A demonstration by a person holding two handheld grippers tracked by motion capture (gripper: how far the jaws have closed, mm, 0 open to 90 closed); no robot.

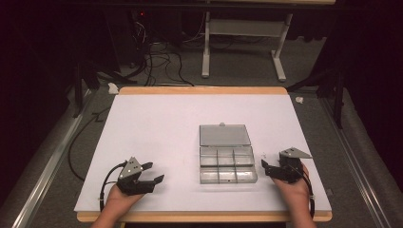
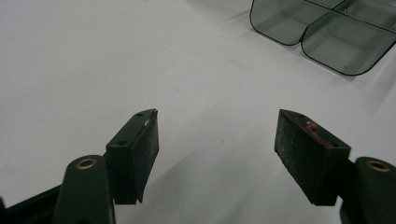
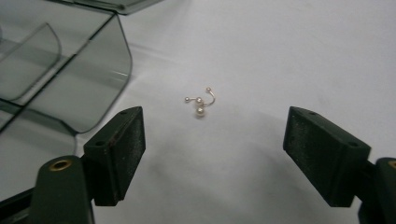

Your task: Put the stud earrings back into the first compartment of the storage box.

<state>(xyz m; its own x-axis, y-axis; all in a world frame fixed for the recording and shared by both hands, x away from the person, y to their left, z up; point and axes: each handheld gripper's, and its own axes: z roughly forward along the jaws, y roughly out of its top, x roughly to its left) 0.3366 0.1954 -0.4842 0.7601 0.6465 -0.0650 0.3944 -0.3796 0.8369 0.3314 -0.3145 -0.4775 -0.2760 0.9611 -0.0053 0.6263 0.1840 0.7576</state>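
A small cluster of pearl-headed earrings point(image 3: 201, 101) lies on the white bench point(image 1: 157, 128), just off the right side of the clear compartment box point(image 1: 227, 164); seen from above it is a faint speck at about 3 o'clock from the box. In the right gripper view the cluster sits ahead of the jaws, roughly at 12 o'clock and a little left of centre, with the box's curved wall near it at 10 o'clock. The right hand-held gripper point(image 3: 212, 144) stands spread wide with nothing between its pads, so the step in hand looks like the approach for a pick: lining up on the jewellery before closing. The next move probably calls for easing forward and down until the pads straddle the pieces, then a fine pinch low against the bench, since the wires are thin and the beads could roll or scatter. The box wall leaves little room on that side, so the left jaw has to stay clear of it. The box lid point(image 1: 224, 135) lies open flat at 12 o'clock of the tray, leaving the compartments free from above. The left hand-held gripper point(image 1: 152, 172) rests well apart at 9 o'clock of the box, jaws also spread and empty, with open bench around it. The near bench edge lies close behind both hands.
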